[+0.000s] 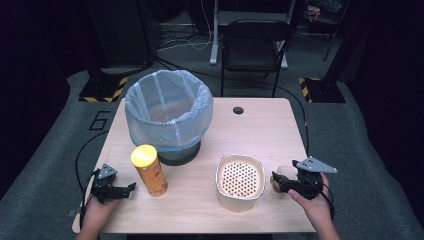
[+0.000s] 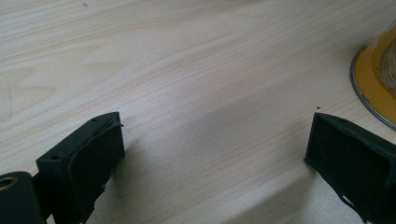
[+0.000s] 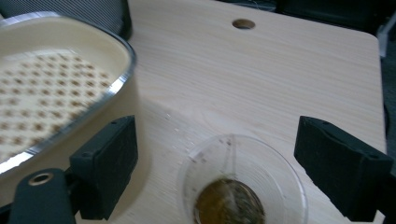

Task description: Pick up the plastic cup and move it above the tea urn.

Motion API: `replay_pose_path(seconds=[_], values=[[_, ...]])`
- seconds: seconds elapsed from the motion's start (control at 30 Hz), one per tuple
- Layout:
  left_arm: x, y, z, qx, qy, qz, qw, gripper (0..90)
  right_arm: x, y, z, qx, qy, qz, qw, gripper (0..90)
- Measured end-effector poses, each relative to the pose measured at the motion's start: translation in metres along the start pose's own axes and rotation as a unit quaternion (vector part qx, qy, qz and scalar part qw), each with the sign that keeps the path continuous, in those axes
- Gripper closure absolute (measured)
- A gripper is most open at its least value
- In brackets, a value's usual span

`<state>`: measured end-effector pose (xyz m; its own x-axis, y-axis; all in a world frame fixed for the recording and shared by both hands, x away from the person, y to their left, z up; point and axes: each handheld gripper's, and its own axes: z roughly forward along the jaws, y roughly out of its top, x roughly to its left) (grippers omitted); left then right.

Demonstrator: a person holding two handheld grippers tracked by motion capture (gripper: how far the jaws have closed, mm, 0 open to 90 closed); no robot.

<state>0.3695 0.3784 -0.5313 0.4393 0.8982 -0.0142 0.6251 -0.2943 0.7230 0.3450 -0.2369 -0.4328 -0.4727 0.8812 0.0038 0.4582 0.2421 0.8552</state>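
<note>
**Materials and finishes at my station**

I see a pale wood-grain surface [image 3: 261,70], matt; a clear, glossy plastic cup [image 3: 243,182]; a cream container [image 3: 60,88] with shiny metal rim; a thin translucent plastic bin liner [image 1: 167,107]; a glossy yellow-lidded canister [image 1: 149,170]; matt black hand-held gripper pads [image 3: 343,165].

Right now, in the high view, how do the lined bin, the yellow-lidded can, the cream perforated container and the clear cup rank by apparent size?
1. lined bin, clearly largest.
2. cream perforated container.
3. yellow-lidded can, narrower; it stands upright, so this rank is less sure.
4. clear cup, smallest, partly hidden behind the right gripper.
</note>
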Motion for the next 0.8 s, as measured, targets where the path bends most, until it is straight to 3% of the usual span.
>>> replay_pose_path(seconds=[0.07,0.23,0.8], values=[[0.0,0.0,0.0,-0.001,0.001,0.0,1.0,4.2,-0.008,-0.01,0.004,0.012,-0.011,-0.005,0.9999,13.7],[0.0,0.0,0.001,-0.005,0.002,-0.001,1.0,4.2,-0.015,-0.018,0.008,0.02,-0.001,-0.007,0.9998,14.3],[0.0,0.0,0.0,0.0,0.0,0.0,1.0,4.2,-0.015,-0.039,0.031,0.053,-0.006,0.006,0.9986,20.1]])
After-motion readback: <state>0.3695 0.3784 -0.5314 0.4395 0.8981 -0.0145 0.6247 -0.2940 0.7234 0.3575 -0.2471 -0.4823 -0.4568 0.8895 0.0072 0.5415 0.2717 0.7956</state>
